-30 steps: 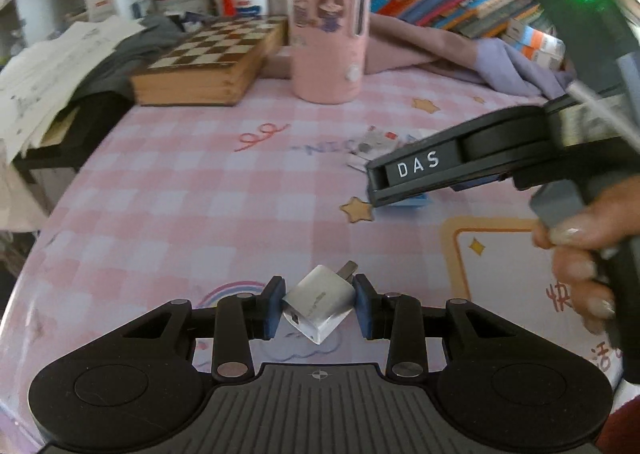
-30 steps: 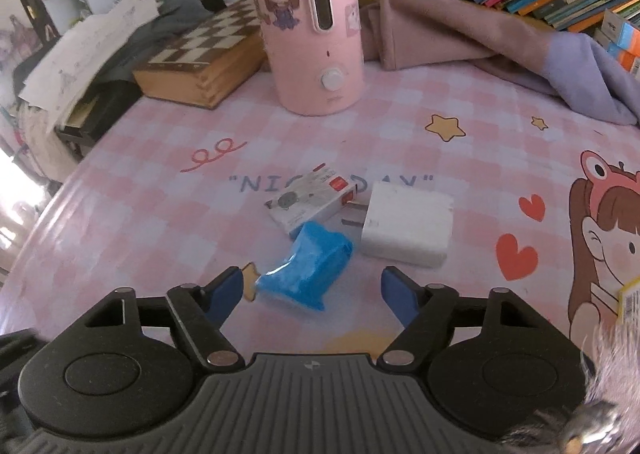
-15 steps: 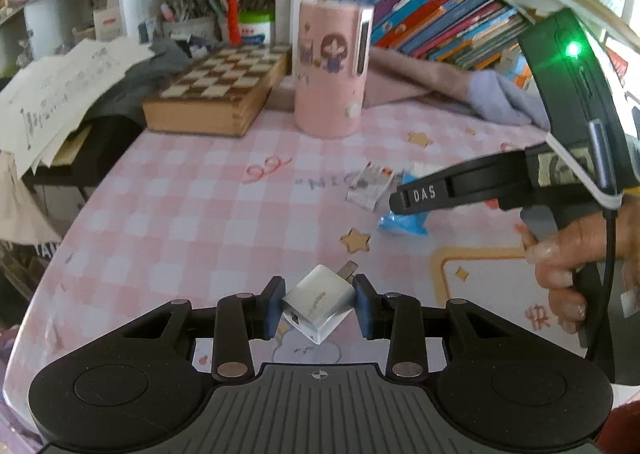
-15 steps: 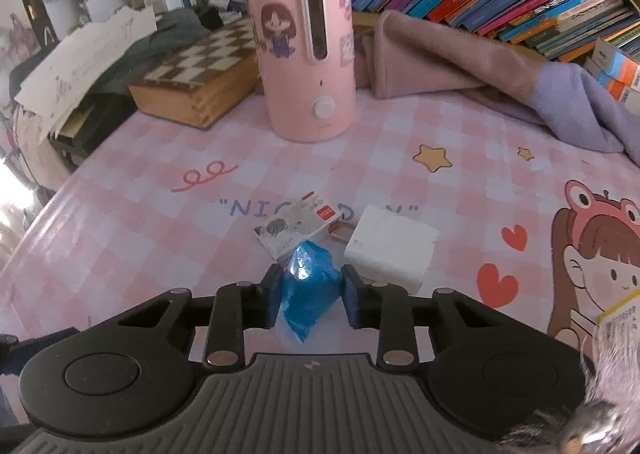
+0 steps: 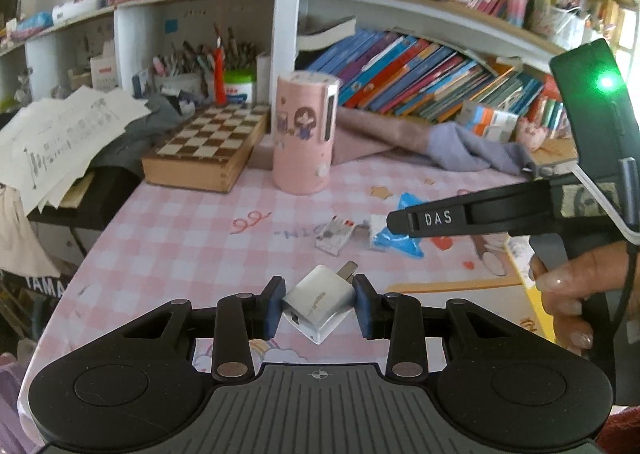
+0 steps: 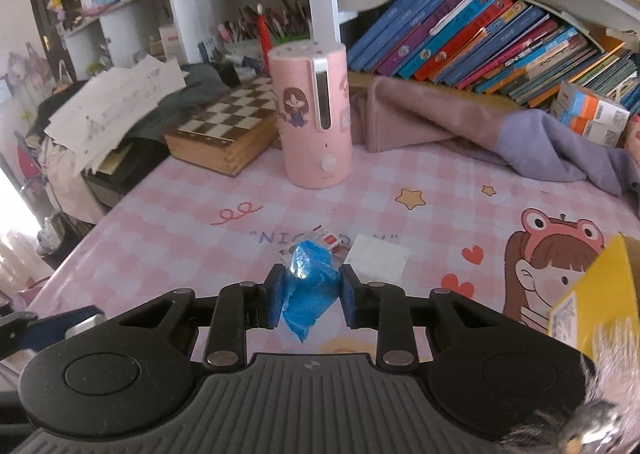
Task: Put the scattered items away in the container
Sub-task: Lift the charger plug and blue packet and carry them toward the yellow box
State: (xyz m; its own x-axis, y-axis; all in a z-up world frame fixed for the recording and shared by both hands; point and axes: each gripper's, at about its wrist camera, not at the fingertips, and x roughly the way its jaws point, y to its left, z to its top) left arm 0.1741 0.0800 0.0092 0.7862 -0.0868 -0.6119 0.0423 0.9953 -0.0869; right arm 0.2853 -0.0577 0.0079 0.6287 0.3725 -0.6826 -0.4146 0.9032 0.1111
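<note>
My left gripper (image 5: 319, 308) is shut on a small white plug adapter (image 5: 318, 304) and holds it above the pink checked table. My right gripper (image 6: 308, 294) is shut on a blue plastic packet (image 6: 308, 288), lifted off the table; that packet also shows in the left wrist view (image 5: 398, 242) under the right gripper's body. A white charger block (image 6: 378, 260) and a small red-and-white card packet (image 6: 326, 242) lie on the table just beyond. A yellow box (image 6: 596, 294), the container, sits at the right edge.
A pink cylinder with a cartoon girl (image 6: 310, 118) stands at the back middle. A wooden chessboard box (image 6: 224, 130) lies left of it. A pink-purple cloth (image 6: 460, 126) and leaning books (image 6: 480, 38) line the back. Papers (image 6: 108, 106) pile at the left.
My right gripper closed on the blue packet and lifted it off the table. My left gripper rose with the adapter still held; both views now look from higher up.
</note>
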